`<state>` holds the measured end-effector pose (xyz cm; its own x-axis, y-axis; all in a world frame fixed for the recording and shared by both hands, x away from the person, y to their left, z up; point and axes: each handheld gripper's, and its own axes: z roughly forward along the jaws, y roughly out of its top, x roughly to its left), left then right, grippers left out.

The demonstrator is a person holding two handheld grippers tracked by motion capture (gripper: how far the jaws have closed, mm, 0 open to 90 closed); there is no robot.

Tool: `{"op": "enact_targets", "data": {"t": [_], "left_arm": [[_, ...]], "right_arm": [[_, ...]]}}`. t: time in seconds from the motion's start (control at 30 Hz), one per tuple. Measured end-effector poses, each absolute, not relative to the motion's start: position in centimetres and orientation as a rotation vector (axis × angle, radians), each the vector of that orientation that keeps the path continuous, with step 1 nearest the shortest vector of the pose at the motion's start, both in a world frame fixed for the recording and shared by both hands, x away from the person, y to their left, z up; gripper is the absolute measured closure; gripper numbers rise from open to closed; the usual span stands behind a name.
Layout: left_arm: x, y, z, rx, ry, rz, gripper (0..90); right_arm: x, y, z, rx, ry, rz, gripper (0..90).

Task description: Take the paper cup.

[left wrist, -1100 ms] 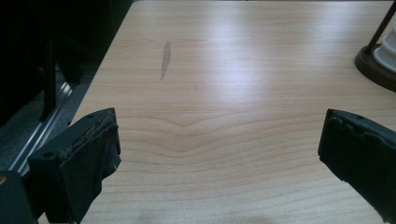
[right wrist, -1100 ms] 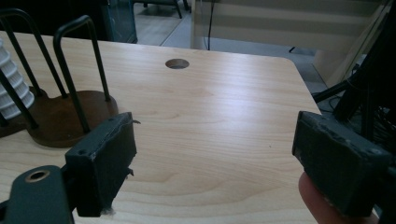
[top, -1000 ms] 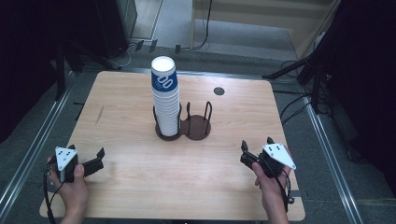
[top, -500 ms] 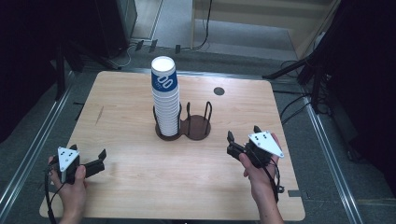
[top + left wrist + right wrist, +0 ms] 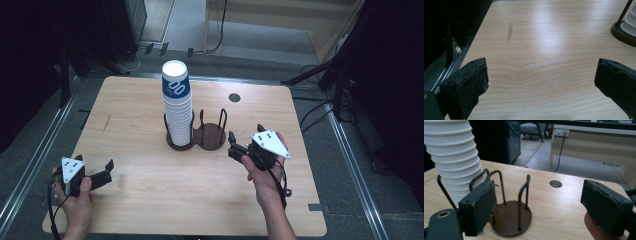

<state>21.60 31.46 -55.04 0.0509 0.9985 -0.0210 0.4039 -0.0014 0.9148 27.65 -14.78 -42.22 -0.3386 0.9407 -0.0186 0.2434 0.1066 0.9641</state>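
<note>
White paper cups (image 5: 179,109) form one tall stack in one dark two-ring wire holder (image 5: 197,135) mid-table. Two grippers, left gripper (image 5: 101,174) near the table's (image 5: 135,195) front-left corner and right gripper (image 5: 245,141) beside the holder, hang spread, empty.

One cup stack (image 5: 178,104), one two-ring holder (image 5: 210,136).

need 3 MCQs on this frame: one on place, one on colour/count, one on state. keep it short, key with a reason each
1. Where does the stack of paper cups stand?
A. in the left ring of the dark holder
B. in its right ring
C. flat on the table, away from the holder

2. What colour is the band on the top cup?
A. red
B. blue
C. green

3. How do the jaws of the right gripper stand?
A. shut on a cup
B. shut on nothing
C. open, holding nothing

Key: 1 A, the high view shows the stack in the left ring and the right ring empty. 2 B, a blue band with white print. 3 C, the right gripper view shows its jaws wide apart with only holder and table between them.
</note>
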Motion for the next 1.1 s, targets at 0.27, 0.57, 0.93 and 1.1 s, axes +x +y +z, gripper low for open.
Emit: {"op": "enact_targets", "data": {"t": [0.27, 0.57, 0.93, 1.1], "left_arm": [[21.6, 31.4, -55.0, 1.534, 1.467, 0.937, 0.0], [21.7, 31.4, -55.0, 1.533, 1.473, 0.934, 0.0], [21.7, 31.3, -55.0, 1.533, 1.479, 0.946, 0.0], [21.7, 31.3, -55.0, 1.537, 1.48, 0.96, 0.0]], "right_arm": [[28.1, -13.0, -41.2, 1.136, 1.7, 1.299, 13.0], [28.7, -11.3, -40.1, 1.107, 1.707, 1.332, 12.9], [29.3, -8.7, -39.3, 1.068, 1.735, 1.358, 12.9], [29.7, -7.9, -38.9, 1.055, 1.738, 1.375, 12.9]]}}
